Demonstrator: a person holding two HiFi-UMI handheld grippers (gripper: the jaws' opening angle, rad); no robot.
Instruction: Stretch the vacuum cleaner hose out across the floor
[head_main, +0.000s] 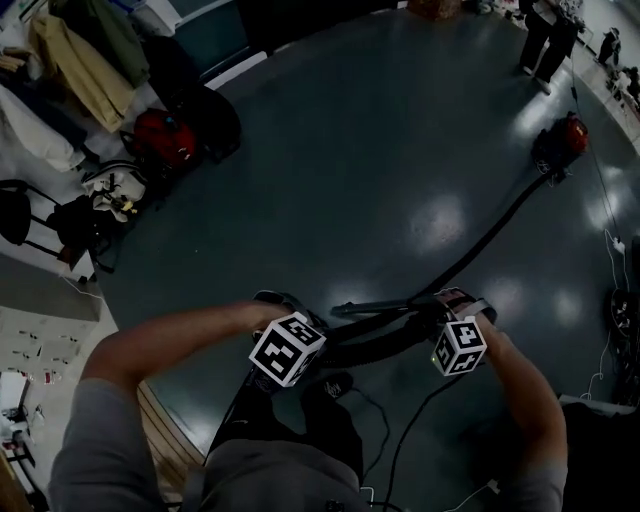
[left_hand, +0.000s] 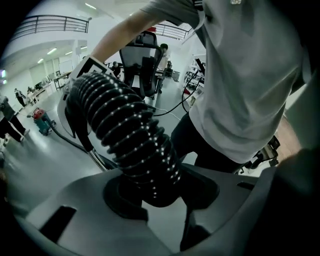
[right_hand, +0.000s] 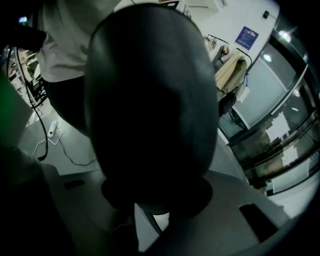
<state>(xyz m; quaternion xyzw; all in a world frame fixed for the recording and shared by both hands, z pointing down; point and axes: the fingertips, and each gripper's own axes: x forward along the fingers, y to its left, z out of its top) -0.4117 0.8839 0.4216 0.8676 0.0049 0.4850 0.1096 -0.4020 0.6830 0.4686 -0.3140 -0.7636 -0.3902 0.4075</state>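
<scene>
A black vacuum hose (head_main: 490, 235) runs across the dark floor from a red vacuum cleaner (head_main: 563, 140) at the upper right down to my hands. My left gripper (head_main: 273, 300) is shut on the ribbed part of the hose (left_hand: 130, 135), which rises away from the jaws in the left gripper view. My right gripper (head_main: 460, 298) grips a smooth dark section of the hose (right_hand: 150, 110), which fills most of the right gripper view; the jaws (right_hand: 155, 200) close round its base. Between the two grippers the hose lies roughly level in front of my legs.
A second red vacuum cleaner (head_main: 165, 140) and bags (head_main: 95, 205) stand at the left with a chair (head_main: 15, 210). A person (head_main: 545, 40) stands at the far upper right. Thin cables (head_main: 400, 440) trail on the floor near my feet and along the right edge.
</scene>
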